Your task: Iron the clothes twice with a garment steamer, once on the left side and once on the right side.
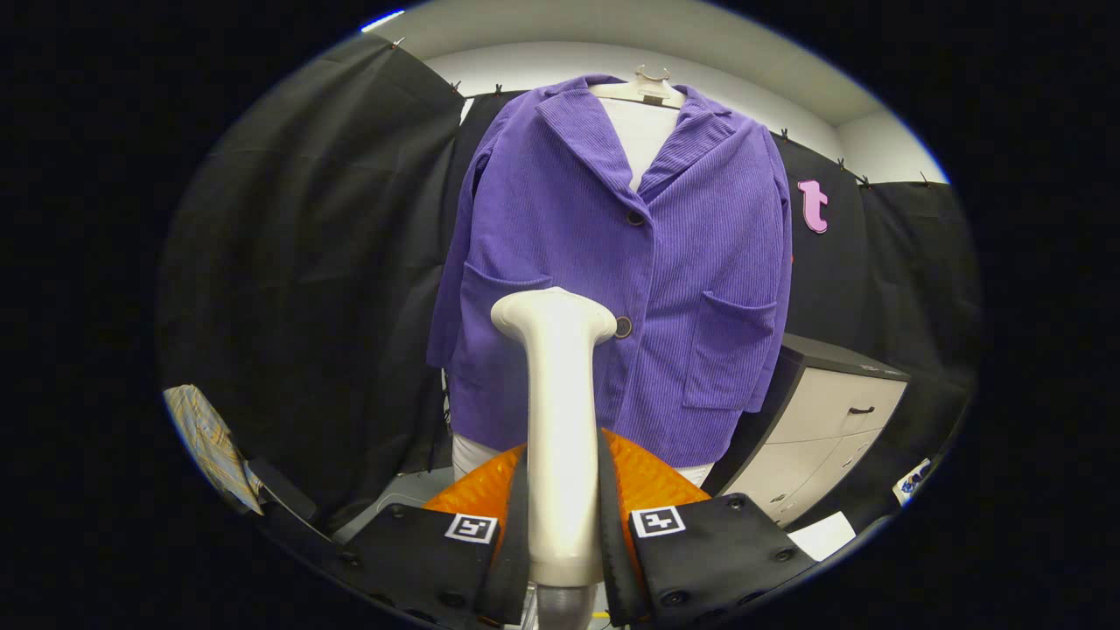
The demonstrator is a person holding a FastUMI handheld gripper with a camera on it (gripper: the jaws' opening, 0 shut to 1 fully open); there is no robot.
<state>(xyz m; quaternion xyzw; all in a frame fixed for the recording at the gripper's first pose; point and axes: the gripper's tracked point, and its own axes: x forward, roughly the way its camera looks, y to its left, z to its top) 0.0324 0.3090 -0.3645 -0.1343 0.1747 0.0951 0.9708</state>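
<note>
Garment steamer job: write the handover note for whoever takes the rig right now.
Gripper: shut on the white plastic garment steamer, both fingers pressing its handle, head pointing up.
Purple corduroy jacket: hangs buttoned on a white hanger beyond the fingers, front facing the gripper. The steamer head lines up with the jacket's lower middle, beside the lower button; contact cannot be judged from this view.
Done: steamer picked up.
Left: cannot tell whether any pass is finished; assume both the left-side and right-side passes remain.
</note>
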